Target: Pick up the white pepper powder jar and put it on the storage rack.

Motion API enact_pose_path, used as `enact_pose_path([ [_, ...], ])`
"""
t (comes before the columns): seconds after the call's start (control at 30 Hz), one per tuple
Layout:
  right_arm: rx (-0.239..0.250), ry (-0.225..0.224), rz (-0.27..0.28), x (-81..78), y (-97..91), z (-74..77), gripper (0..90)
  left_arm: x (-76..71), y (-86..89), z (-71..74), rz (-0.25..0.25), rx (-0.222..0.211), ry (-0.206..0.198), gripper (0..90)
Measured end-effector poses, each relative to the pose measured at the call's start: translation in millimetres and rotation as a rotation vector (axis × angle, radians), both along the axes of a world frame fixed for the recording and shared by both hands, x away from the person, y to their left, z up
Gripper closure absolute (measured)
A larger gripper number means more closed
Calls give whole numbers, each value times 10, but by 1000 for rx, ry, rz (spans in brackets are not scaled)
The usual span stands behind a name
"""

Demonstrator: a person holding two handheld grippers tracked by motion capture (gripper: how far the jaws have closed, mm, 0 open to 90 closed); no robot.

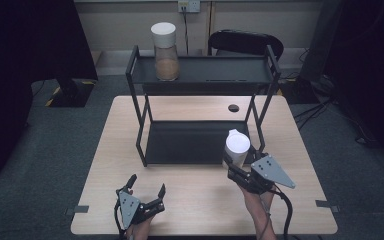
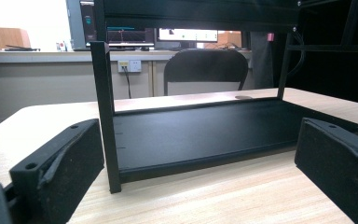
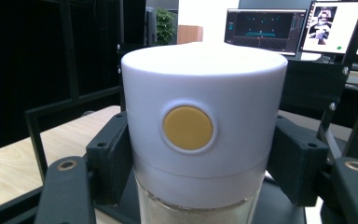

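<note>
In the high view, a black two-level rack (image 1: pixel 200 70) stood on the wooden table (image 1: pixel 200 210). On its upper shelf, at the left end, was a clear jar (image 1: pixel 166 52) with a white cap, about half filled with a brown powder. The right gripper (image 1: pixel 236 167) held a second jar (image 1: pixel 236 147) with a white cap at the front right corner of the rack, by the lower shelf. Whether that jar touched the shelf, I cannot tell. The left gripper (image 1: pixel 145 187) was near the front edge of the table, spread wide and holding nothing.

In the left gripper view, its two black jaws stood far apart above the table, facing the lower shelf (image 2: pixel 205 135), which carried nothing there.

In the right gripper view, the jaws pressed both sides of the white cap (image 3: pixel 205 121), which had a round yellow button (image 3: pixel 188 127). Under the cap, the clear body showed a pale grainy content.
</note>
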State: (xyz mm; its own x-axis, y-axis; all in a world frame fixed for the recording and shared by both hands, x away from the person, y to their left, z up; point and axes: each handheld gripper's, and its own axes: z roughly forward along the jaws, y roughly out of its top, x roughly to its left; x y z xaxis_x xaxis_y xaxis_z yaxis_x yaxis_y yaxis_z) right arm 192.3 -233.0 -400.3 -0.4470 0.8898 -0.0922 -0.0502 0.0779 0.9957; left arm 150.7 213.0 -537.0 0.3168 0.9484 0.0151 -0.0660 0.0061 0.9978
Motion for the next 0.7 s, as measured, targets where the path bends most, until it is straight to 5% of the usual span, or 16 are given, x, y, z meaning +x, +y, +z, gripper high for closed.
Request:
enact_pose_path([
  [0.7,49,-42,8,340,-3,486,304,-2,-7,-1,4,-1,0,6],
])
